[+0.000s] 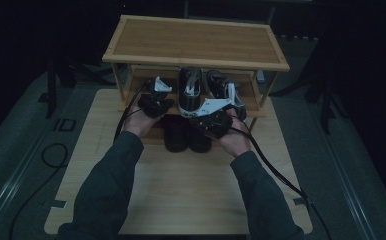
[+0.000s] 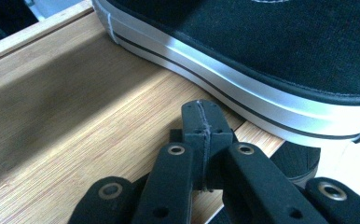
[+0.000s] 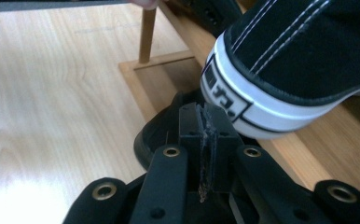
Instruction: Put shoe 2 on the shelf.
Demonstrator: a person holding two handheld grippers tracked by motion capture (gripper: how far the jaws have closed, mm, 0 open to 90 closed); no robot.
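Both grippers at the rack (image 1: 196, 55), jaws closed on nothing.

My left gripper (image 1: 156, 102) sits empty just left of the sneaker (image 1: 190, 90) on the rack's middle shelf; my right gripper (image 1: 212, 120), also empty, is at its heel. Pushing with shut jaws, I could shove the sneaker off the shelf onto the shoes (image 1: 181, 134) below.

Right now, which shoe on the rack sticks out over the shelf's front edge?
The black canvas sneaker with white rubber sole; its heel overhangs, unlike its neighbour.
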